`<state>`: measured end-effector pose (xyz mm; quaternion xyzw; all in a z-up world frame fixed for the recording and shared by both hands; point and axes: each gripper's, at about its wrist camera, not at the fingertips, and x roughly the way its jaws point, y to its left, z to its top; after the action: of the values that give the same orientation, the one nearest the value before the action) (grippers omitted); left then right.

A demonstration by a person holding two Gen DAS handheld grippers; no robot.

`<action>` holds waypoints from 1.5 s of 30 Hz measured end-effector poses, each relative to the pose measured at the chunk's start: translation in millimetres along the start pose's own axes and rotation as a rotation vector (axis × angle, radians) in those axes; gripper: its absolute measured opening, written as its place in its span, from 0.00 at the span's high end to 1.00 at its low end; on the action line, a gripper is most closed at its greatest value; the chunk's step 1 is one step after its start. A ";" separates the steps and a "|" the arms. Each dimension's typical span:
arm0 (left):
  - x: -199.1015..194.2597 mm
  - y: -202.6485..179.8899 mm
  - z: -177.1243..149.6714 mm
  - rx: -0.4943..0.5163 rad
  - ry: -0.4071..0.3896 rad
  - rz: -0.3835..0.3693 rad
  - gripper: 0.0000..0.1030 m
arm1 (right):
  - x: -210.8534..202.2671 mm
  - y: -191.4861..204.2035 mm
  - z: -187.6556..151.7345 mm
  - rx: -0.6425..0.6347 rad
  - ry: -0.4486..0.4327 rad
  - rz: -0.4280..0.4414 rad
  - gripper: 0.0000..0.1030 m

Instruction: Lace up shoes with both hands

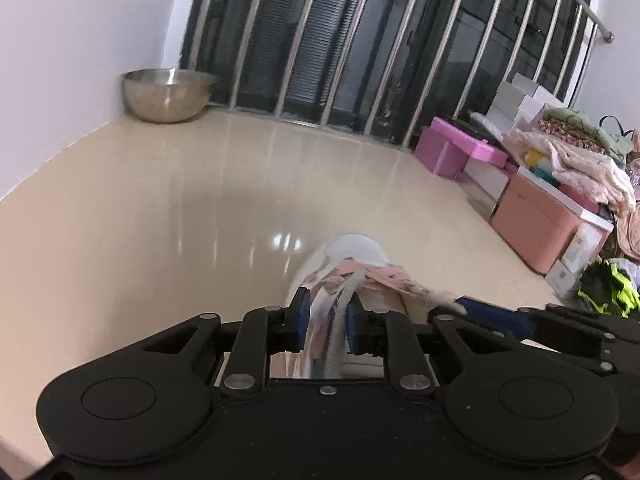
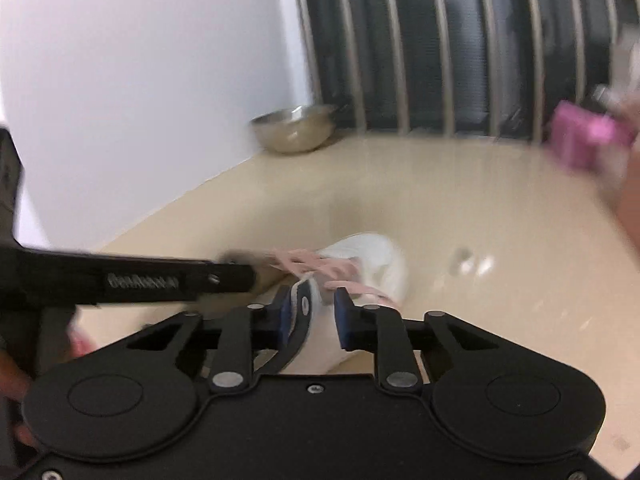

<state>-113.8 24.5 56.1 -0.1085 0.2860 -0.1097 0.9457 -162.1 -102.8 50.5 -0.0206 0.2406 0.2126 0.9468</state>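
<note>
A white shoe with pink laces lies on the beige floor, toe pointing away. My left gripper is narrowed on a flat whitish lace strand that fills the gap between its blue pads. My right gripper comes in from the right, and a pink lace runs into its tip. In the blurred right wrist view, the shoe sits just ahead. The right gripper is closed down on lace and shoe fabric, and the left gripper meets the pink laces from the left.
A steel bowl stands in the far left corner by the white wall. Metal window bars line the back. Pink boxes, a salmon box and piled cloth crowd the right side. A hand shows at the left edge.
</note>
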 end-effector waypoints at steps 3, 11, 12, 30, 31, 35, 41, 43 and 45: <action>20.0 10.2 10.6 -0.081 0.013 -0.047 0.81 | 16.2 -4.0 2.0 0.010 -0.034 -0.091 0.83; 16.9 25.0 11.0 -0.157 0.031 -0.068 0.56 | -9.0 -50.7 -12.6 0.034 -0.014 -0.160 0.54; 8.1 22.2 9.3 -0.131 0.017 -0.052 0.54 | -16.3 -58.8 -16.6 0.036 -0.009 -0.167 0.52; -28.9 -131.4 -25.2 0.619 -0.023 -0.311 0.25 | -55.8 -190.2 -64.9 -0.023 0.320 -0.053 1.00; -29.8 -140.5 -33.0 0.683 -0.026 -0.319 0.23 | -59.3 -185.3 -60.2 -0.091 0.318 -0.006 1.00; -24.6 -179.8 -64.8 0.946 -0.063 -0.298 0.22 | -92.8 -156.3 -25.6 -0.417 0.271 0.155 1.00; -16.9 -206.6 -75.1 0.971 -0.061 -0.401 0.79 | -130.0 -116.6 11.7 -0.739 0.293 0.291 1.00; -9.4 -201.2 -66.5 0.838 0.018 -0.430 0.99 | -134.5 -111.4 16.9 -0.754 0.256 0.264 1.00; -3.0 -188.2 -54.5 0.648 0.076 -0.459 0.99 | -136.5 -114.8 20.5 -0.676 0.172 0.210 0.92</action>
<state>-174.4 -161.7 63.8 0.1384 0.2400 -0.4065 0.8706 -214.0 -257.8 124.7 -0.3256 0.2364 0.3735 0.8358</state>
